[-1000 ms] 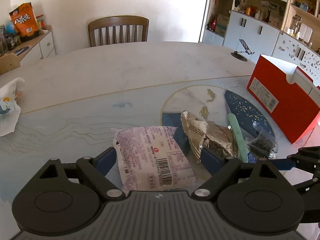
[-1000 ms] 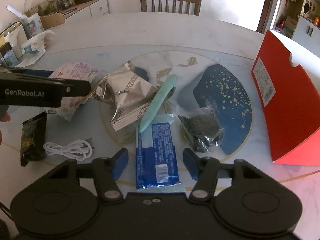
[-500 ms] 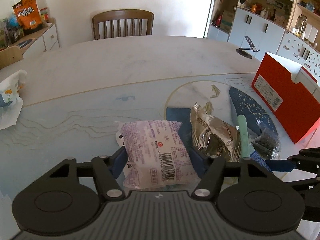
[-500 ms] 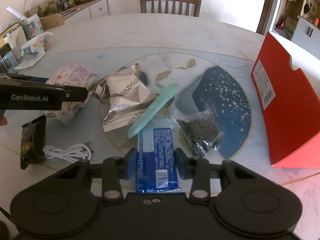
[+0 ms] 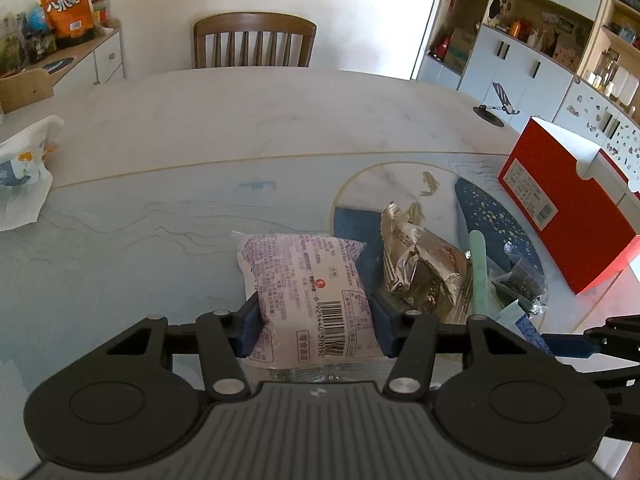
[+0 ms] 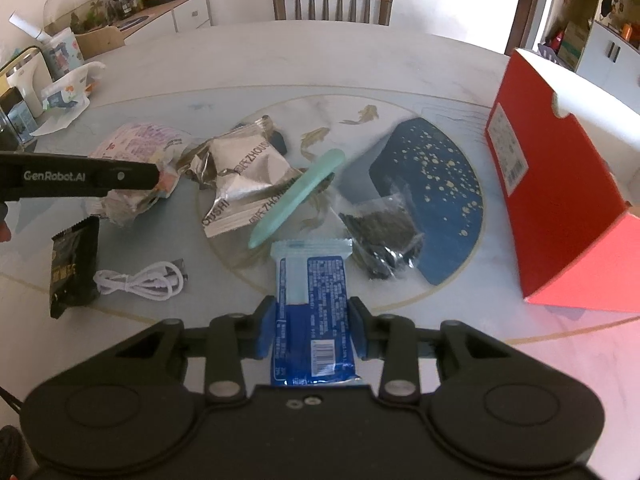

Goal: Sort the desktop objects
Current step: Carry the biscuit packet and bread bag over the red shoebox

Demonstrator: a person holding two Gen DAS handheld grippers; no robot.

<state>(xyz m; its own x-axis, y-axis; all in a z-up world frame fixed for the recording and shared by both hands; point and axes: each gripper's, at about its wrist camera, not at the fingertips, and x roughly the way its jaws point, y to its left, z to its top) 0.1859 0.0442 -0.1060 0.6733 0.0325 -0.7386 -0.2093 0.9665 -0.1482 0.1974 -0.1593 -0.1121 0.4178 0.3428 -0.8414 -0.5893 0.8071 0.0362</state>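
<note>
Purple packet [image 5: 308, 292]: soft plastic, barcode up, between the left tongs [image 5: 314, 330]; jaws closing, pads pressed on both sides.
Blue packet [image 6: 312, 316]: flat wrapper at the near rim of the counter [image 6: 360, 56], between the right tongs [image 6: 312, 336]; jaws closing, pads tight on its edges.
Done so far: nothing visibly sorted; red box [image 6: 560, 184] at the right, inside hidden.
Left to sort: silver foil packet [image 6: 248, 176], mint-green stick [image 6: 298, 200], clear bag of dark bits [image 6: 380, 236], black packet [image 6: 74, 264], white cable [image 6: 140, 282].
Crowding: foil packet just beside the purple packet; stick leaning over the foil; left tongs near the black packet.
Open room: far half of the counter bare up to the chair [image 5: 254, 42].
Edges: box near the right rim; cable and black packet near the front rim.
</note>
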